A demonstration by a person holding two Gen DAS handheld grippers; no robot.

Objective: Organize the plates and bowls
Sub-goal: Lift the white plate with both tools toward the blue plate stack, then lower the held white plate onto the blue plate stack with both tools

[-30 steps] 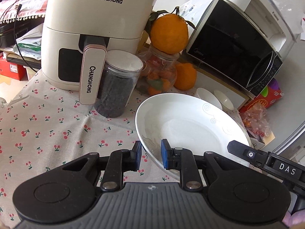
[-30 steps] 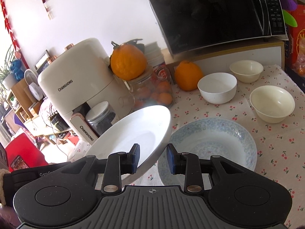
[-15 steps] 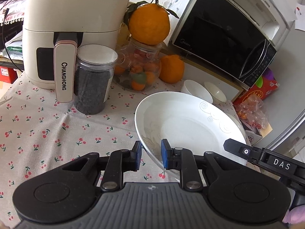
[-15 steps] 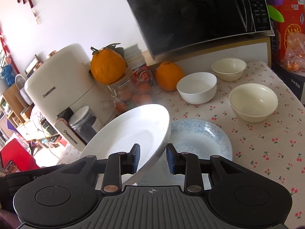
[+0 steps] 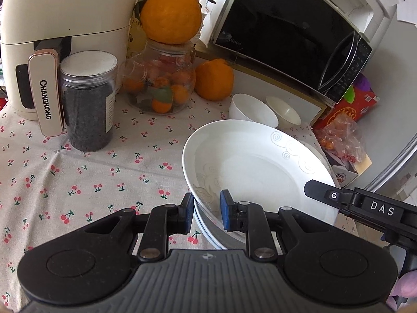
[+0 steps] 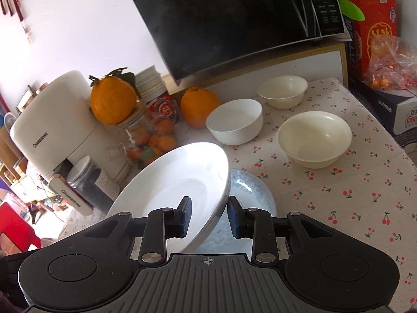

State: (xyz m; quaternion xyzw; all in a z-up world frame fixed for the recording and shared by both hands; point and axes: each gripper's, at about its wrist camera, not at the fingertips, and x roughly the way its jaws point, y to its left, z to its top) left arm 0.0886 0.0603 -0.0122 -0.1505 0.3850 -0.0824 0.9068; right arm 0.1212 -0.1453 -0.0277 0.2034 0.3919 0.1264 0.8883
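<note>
A white plate (image 5: 255, 164) is held between both grippers, tilted just above a blue-patterned plate (image 6: 250, 195) on the cherry-print tablecloth. My left gripper (image 5: 207, 211) is shut on the white plate's near rim. My right gripper (image 6: 208, 217) straddles the opposite rim of the white plate (image 6: 179, 182); a gap shows on both sides of the rim. The right gripper's body also shows in the left wrist view (image 5: 365, 206). A white bowl (image 6: 234, 122) and two cream bowls (image 6: 315, 138) (image 6: 282, 91) stand behind the plates.
An air fryer (image 5: 60, 39), a dark-filled jar (image 5: 88, 99), a glass jar of small oranges (image 5: 161, 83) topped by a large orange (image 5: 170, 17), another orange (image 5: 213, 79) and a microwave (image 5: 294, 34) line the back. A red box (image 6: 375, 26) and bagged fruit (image 6: 391, 65) sit right.
Both grippers have carried the white plate toward the right and lowered it over the blue-patterned plate; the plate now lies flatter and closer to it.
</note>
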